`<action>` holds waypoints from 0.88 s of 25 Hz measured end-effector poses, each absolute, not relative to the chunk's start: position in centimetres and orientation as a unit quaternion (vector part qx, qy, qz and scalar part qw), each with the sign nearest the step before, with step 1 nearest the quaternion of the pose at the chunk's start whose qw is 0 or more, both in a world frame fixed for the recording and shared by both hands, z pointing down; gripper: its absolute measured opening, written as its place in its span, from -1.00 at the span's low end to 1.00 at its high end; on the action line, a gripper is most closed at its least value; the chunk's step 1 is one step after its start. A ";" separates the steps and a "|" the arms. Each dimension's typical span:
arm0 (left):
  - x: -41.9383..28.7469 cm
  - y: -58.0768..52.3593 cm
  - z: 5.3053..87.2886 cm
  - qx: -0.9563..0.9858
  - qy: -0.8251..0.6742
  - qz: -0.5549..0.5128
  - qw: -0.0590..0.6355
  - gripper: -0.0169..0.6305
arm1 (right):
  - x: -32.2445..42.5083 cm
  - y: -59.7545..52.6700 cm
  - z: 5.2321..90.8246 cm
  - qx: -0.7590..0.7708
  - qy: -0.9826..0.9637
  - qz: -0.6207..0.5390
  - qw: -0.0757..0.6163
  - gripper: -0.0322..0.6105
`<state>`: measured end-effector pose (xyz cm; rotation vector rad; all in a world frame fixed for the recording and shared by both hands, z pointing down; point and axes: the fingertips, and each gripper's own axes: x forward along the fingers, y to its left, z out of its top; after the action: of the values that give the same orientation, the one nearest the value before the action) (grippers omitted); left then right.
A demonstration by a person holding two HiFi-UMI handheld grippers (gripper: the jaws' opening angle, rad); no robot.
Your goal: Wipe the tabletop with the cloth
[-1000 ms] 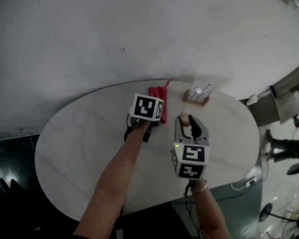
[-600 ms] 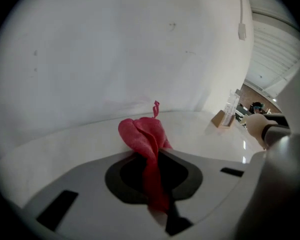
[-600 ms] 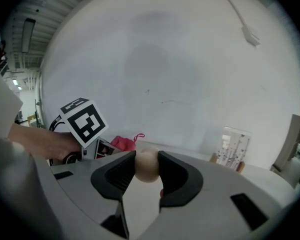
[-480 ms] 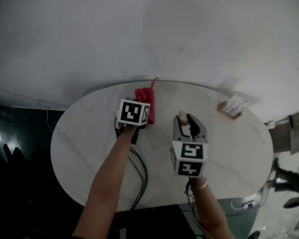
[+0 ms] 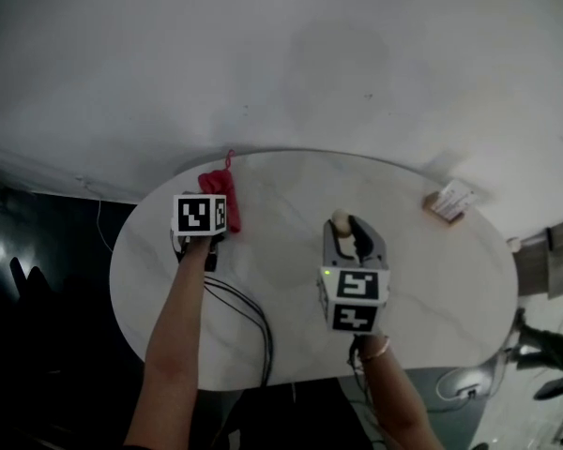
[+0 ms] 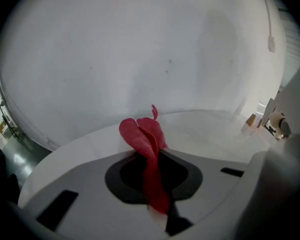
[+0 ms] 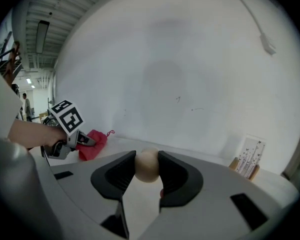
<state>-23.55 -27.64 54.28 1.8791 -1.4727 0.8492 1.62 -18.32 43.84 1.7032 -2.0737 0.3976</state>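
Left gripper (image 6: 151,160): we see its jaws closed on the red cloth (image 6: 140,134), bunched just beyond the tips at the tabletop's (image 5: 291,204) far left rim | Right gripper (image 7: 147,159): jaws partly apart, clamping a pale ball (image 7: 147,169), well apart from the cloth

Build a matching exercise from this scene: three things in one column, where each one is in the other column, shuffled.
Things:
1. red cloth
2. beige ball
3. card stand

Places:
A. gripped by the right hand-held gripper
B. standing on the table, near its right edge
C. gripped by the left hand-held gripper

Pairs: 1-C, 2-A, 3-B
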 end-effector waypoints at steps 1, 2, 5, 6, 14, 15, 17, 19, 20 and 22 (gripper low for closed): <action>-23.8 -27.4 53.6 0.712 -0.555 0.308 0.300 -0.83 | 2.0 -17.9 43.6 0.620 -0.742 0.142 0.211 -0.47; -23.5 -27.2 52.7 0.721 -0.551 0.295 0.299 -0.83 | 2.4 -17.5 43.4 0.627 -0.737 0.142 0.208 -0.47; -19.9 -26.2 49.7 0.759 -0.524 0.258 0.287 -0.83 | 4.1 -15.8 42.9 0.648 -0.721 0.148 0.196 -0.47; -17.9 -25.7 48.9 0.773 -0.511 0.249 0.282 -0.83 | 4.9 -15.1 42.8 0.654 -0.716 0.150 0.193 -0.47; 1.7 -21.7 45.9 0.858 -0.378 0.217 0.271 -0.83 | 13.4 -9.7 42.2 0.705 -0.668 0.161 0.178 -0.47; 4.2 -21.1 45.9 0.864 -0.361 0.214 0.277 -0.83 | 14.6 -8.9 42.3 0.711 -0.660 0.163 0.178 -0.47; 9.0 -19.9 46.2 0.873 -0.328 0.214 0.291 -0.83 | 17.0 -7.4 42.7 0.724 -0.645 0.169 0.179 -0.47; 13.3 -18.8 46.8 0.878 -0.300 0.219 0.301 -0.83 | 19.0 -6.3 43.0 0.735 -0.630 0.174 0.180 -0.47; 15.0 -18.5 47.3 0.879 -0.291 0.224 0.303 -0.83 | 19.8 -5.9 43.1 0.739 -0.625 0.177 0.179 -0.47; 17.7 -18.4 48.8 0.877 -0.286 0.240 0.302 -0.83 | 20.9 -5.5 43.7 0.744 -0.617 0.180 0.181 -0.47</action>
<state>17.73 -18.41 48.85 2.3249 -0.7596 0.6357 20.93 -5.50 43.65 2.1021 -1.7419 0.5091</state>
